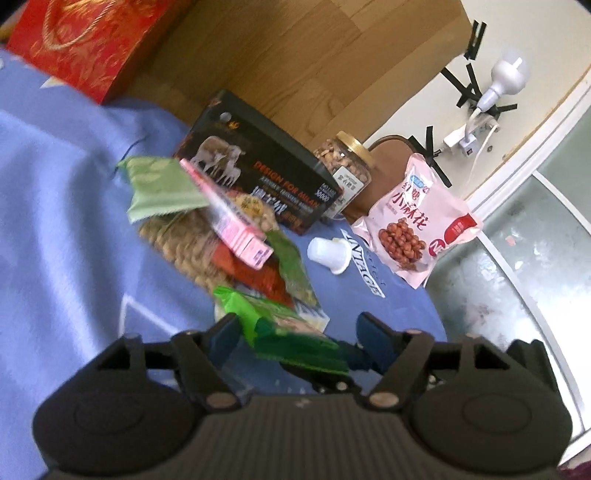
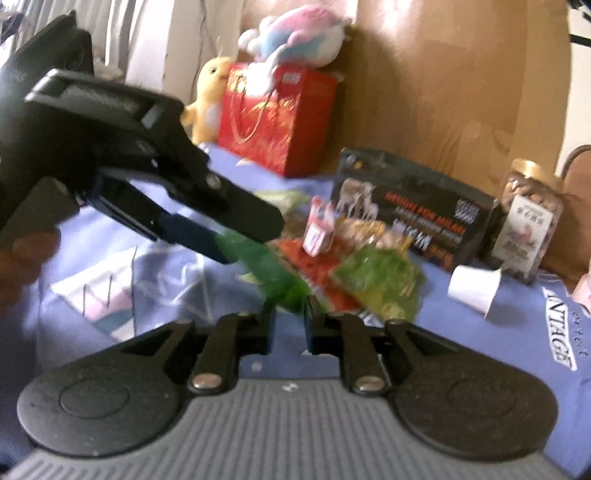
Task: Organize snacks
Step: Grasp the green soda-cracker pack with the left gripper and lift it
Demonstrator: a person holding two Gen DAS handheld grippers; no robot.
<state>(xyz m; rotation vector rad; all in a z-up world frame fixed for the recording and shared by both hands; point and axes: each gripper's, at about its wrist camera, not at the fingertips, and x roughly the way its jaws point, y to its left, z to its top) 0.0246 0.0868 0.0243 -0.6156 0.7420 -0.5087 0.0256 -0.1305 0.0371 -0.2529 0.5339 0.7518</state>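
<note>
Left wrist view: green packet (image 1: 291, 332) lies slantwise between the left gripper (image 1: 299, 336)'s spread fingers, ungripped; right gripper (image 2: 290, 325), fingers narrowly parted, apparently pinches its near end.

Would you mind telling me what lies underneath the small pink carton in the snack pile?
The pink carton rests tilted on a clear bag of nuts and a red packet. Whatever lies deeper in the pile is covered.

I'm working in a home bedroom: ahead of my hand-held gripper a blue bedsheet (image 2: 498, 332) spreads, with plush toys (image 2: 295, 31) and a wooden headboard (image 2: 443, 92) beyond.
</note>
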